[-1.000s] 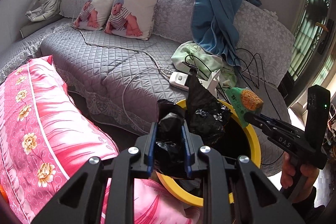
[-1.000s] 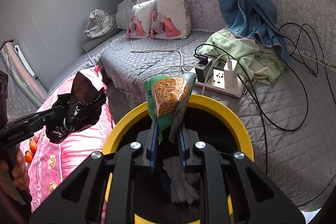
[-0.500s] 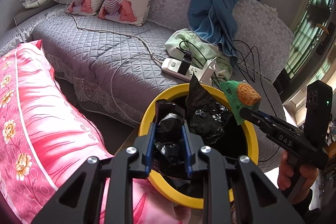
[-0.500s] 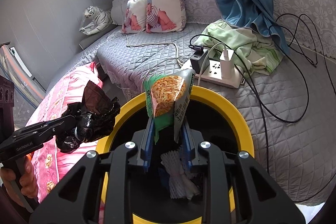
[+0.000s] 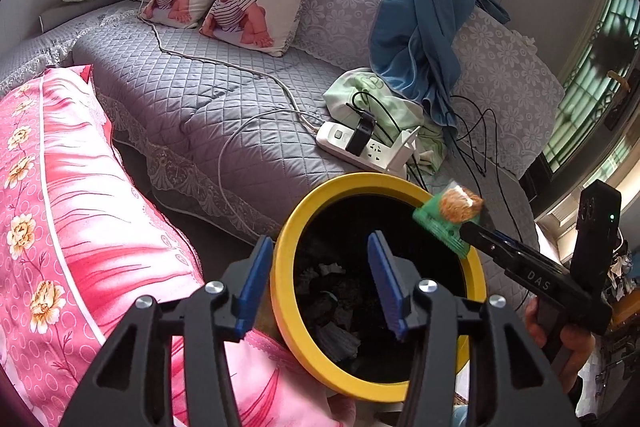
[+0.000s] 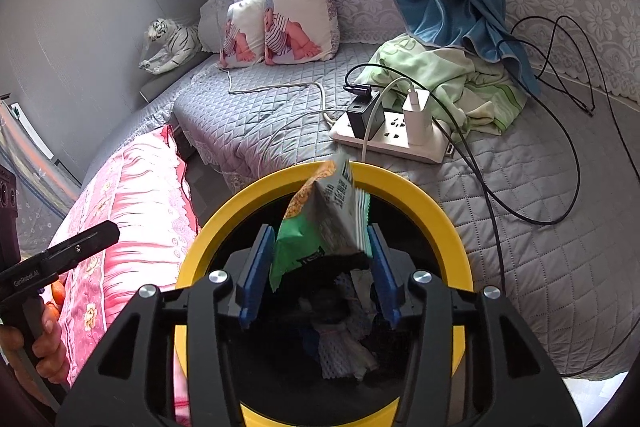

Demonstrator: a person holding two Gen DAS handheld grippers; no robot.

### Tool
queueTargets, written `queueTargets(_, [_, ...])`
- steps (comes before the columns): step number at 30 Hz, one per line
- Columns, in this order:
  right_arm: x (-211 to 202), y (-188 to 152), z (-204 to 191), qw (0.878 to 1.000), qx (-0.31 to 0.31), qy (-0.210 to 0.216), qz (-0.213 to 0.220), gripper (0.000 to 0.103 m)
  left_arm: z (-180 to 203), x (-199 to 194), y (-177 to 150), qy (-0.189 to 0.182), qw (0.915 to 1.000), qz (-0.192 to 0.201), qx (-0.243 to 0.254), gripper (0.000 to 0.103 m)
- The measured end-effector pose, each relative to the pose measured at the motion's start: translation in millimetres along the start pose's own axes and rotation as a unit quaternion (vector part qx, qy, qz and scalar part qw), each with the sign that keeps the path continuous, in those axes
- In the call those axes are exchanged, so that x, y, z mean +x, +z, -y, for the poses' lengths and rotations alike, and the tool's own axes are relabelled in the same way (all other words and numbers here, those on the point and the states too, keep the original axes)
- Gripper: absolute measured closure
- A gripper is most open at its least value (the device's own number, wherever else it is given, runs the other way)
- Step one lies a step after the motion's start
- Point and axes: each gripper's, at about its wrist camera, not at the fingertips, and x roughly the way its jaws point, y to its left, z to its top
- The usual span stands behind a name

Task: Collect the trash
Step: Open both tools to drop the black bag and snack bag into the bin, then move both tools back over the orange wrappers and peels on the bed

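Observation:
A yellow-rimmed bin stands below both grippers. My left gripper hangs over its near rim, jaws opening, with nothing between the blue pads. The black plastic bag lies inside the bin. In the right wrist view my right gripper is over the bin, jaws opening. The green snack packet is tilted loose between its pads, slipping down. The left wrist view shows that packet at the right gripper's tip. White mesh wrap lies in the bin.
Behind the bin, a grey quilted sofa carries a white power strip with chargers, black cables, a green cloth and a hanging blue curtain. A pink floral quilt lies left of the bin.
Both grippers' jaws have spread apart. The black bag left the left gripper and dropped into the bin. The snack packet has tipped over and sunk lower between the right pads.

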Motion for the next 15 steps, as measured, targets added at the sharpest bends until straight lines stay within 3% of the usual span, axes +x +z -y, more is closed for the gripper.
queueTargets(8, [-6, 2, -10, 1.0, -0.011, 0.006, 0.002, 0.058, -17, -28, 3, 0.01, 0.9995, 0.026, -0.012, 0.056])
queueTargets(15, [-8, 9, -48, 0.998, -0.049, 0.038, 0.004, 0.058, -59, -80, -1, 0.053, 0.9959, 0.063, -0.038, 0.056])
